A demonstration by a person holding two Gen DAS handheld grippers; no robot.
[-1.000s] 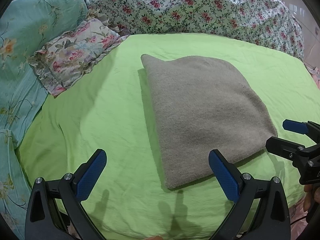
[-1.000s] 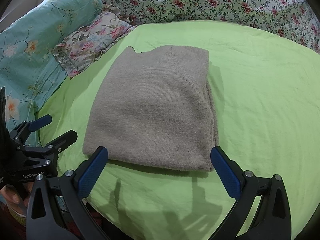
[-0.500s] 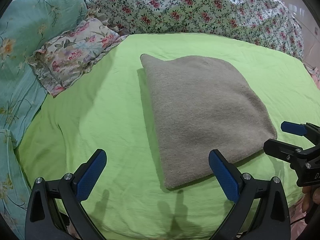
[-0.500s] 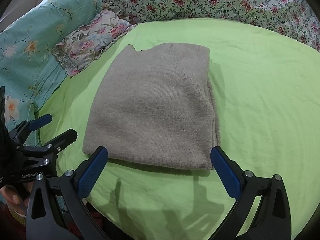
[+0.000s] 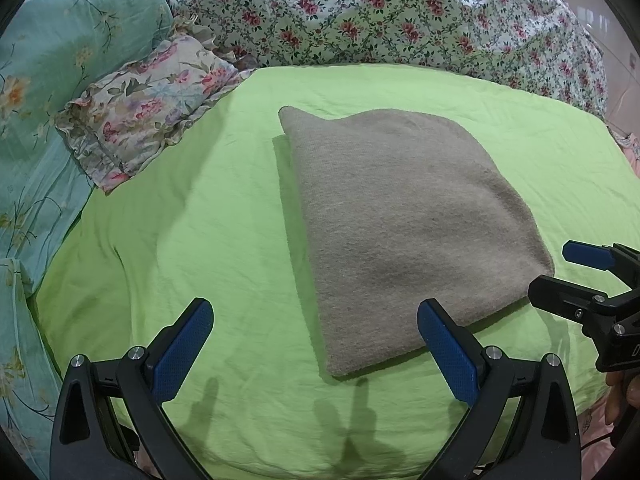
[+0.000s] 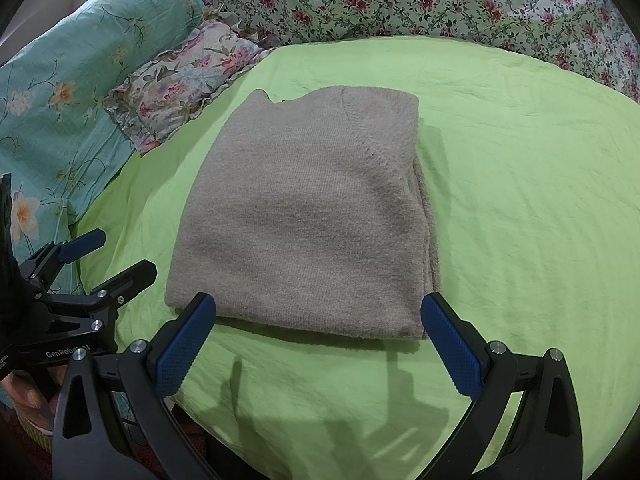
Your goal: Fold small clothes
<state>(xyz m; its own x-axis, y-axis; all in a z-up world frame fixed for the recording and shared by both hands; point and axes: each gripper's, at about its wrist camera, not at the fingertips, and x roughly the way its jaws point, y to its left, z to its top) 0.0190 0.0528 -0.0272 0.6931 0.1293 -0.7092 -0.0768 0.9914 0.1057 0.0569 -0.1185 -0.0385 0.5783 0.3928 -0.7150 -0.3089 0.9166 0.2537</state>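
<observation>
Looking along my left gripper (image 5: 314, 342), I see only the sweater's (image 5: 404, 220) smooth folded face; my right gripper's (image 6: 318, 340) view alone shows the stacked layer edges down its right side and a neckline notch at the far corner. Both of my jaws are spread wide, holding nothing. That taupe knit sweater lies folded flat mid-way across the lime green sheet (image 6: 520, 160). White lettering on my left gripper reads "GenRobot".

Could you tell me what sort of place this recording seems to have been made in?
Most likely a bedroom at home: the folded grey sweater lies on a bed's green sheet, with a frilled floral pillow and a flowered quilt heaped behind.
</observation>
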